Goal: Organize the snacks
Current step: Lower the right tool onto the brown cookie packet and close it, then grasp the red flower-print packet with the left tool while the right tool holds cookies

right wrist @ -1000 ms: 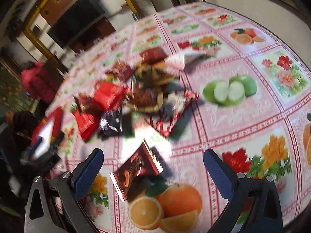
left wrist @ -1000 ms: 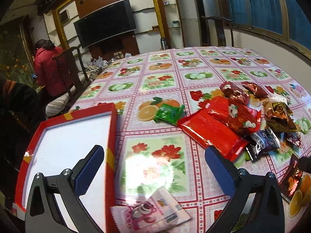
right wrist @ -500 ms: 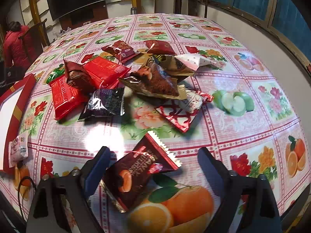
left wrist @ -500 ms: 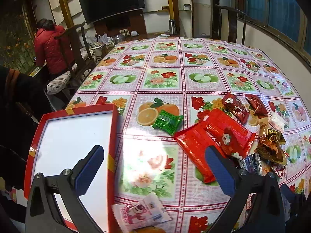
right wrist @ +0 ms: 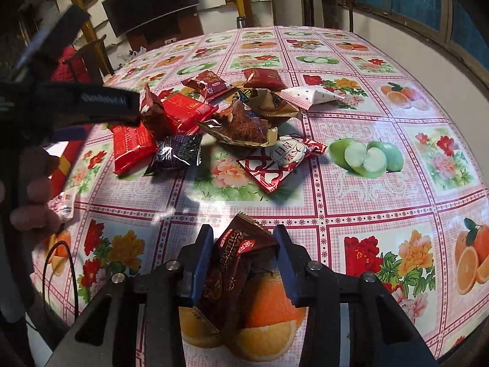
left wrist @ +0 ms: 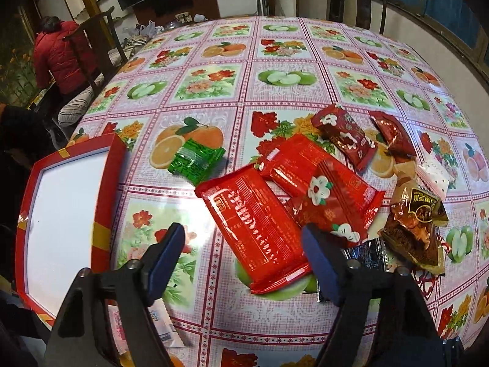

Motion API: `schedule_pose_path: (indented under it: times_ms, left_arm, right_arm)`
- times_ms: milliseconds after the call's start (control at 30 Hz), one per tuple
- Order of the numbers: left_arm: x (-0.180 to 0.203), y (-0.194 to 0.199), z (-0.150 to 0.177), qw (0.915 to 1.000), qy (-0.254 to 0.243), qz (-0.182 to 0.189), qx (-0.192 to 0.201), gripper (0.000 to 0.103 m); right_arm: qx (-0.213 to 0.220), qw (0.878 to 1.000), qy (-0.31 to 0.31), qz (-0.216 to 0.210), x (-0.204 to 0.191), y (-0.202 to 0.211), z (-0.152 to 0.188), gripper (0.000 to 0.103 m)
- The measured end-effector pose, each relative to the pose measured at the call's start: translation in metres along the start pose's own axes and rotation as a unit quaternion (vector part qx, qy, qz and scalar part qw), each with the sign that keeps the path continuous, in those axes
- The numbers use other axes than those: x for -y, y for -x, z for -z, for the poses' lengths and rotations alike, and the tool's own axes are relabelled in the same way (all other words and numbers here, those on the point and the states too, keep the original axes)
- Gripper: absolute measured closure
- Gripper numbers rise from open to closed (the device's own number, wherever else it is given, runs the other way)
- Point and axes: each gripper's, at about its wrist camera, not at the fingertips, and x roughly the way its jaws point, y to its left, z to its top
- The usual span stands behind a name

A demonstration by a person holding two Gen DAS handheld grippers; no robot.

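Two hand-held grippers closing: right (right wrist: 243,263) pinching brown packet (right wrist: 235,263); left (left wrist: 244,253) half-wide over red packet (left wrist: 253,226).

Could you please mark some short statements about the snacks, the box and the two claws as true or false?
1. The right claw has a dark brown snack packet between its pads. True; its jaws have just been closing.
2. The green packet lies inside the red box. False; it lies on the tablecloth beside the box.
3. The large red packet lies flat near the left claw. True.
4. The left claw grips the large red packet. False; its jaws have been closing, but its pads do not press on anything.
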Motion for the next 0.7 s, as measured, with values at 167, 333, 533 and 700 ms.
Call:
schedule_pose_path:
  times_ms: [167,333,533,700]
  left_arm:
    - [0.000,-0.012,-0.002,1.0000,0.001,-0.002,-0.004,0.036]
    - [-0.008,-0.015,-0.008,0.9997,0.021,0.003,-0.009,0.038]
    - [-0.014,0.003,-0.011,0.9973,0.061,0.041,0.001,0.037]
    - [-0.018,0.023,-0.015,0.9961,0.080,0.032,0.021,0.024]
  right_arm:
    - [0.003,1.000,-0.007,-0.024,0.005,0.003,0.004,0.060]
    - [0.000,1.000,0.014,-0.020,-0.001,0.004,0.006,0.057]
    - [0.000,0.999,0.045,-0.001,-0.012,0.004,0.013,0.044]
    - [-0.002,0.996,0.081,0.027,-0.031,-0.001,0.019,0.028]
